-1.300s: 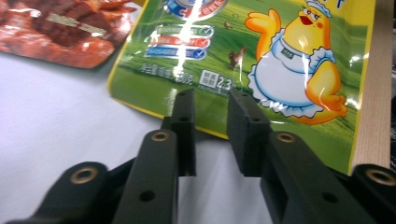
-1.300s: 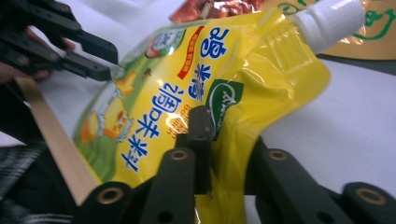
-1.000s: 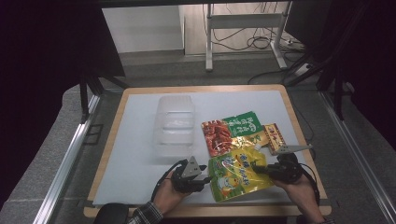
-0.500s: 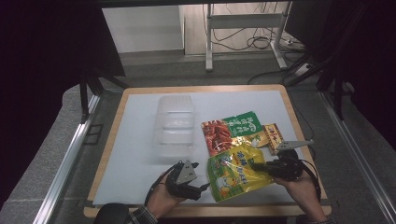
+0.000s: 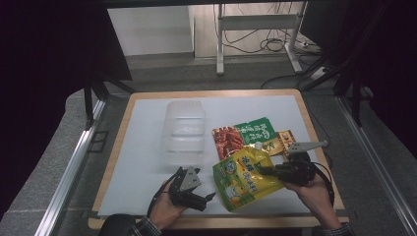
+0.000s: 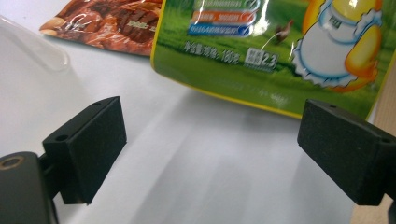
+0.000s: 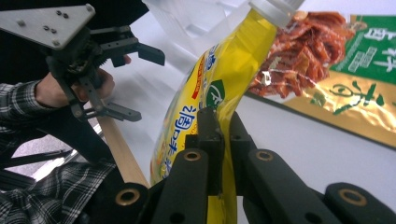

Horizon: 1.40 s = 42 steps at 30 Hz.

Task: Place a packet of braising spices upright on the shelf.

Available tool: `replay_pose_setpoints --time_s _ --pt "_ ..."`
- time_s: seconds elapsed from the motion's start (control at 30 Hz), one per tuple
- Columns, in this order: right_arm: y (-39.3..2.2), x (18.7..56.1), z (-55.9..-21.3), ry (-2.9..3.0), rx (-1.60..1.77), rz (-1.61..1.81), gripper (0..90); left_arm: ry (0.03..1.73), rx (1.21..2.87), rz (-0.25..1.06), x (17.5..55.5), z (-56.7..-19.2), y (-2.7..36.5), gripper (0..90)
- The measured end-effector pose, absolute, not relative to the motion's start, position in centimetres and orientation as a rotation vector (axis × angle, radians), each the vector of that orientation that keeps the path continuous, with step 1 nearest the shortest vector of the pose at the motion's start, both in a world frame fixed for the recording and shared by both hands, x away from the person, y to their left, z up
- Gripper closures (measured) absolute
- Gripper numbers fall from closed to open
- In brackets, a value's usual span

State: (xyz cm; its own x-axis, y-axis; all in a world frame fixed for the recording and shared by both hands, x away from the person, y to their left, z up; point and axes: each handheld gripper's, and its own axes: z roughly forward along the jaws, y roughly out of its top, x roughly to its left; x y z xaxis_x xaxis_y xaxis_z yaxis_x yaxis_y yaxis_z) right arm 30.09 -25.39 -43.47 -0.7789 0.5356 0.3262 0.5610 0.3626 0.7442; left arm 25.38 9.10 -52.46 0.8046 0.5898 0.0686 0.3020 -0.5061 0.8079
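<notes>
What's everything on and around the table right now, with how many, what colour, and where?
Yellow pouch: one, yellow-green with a white cap, front right, clamped at its edge.
Red-and-green packet: one, flat behind the pouch.
Small sachet: one, red and gold, right of that packet.
Clear container: one, transparent, centre back.
Table: one, white top with wooden rim.
Metal stand: one, grey, on the floor behind.
Left gripper: black, front centre, jaws just opened, nothing between them.
Right gripper: black, front right, shut on the pouch.
</notes>
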Motion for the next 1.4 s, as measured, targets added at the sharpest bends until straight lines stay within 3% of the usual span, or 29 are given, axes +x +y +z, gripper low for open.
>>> replay_pose_setpoints --time_s 1.4 --pt "-22.6 33.1 -36.3 -2.762 -0.925 -1.484 88.5 0.634 2.060 0.412 25.7 -52.4 10.1 4.0"
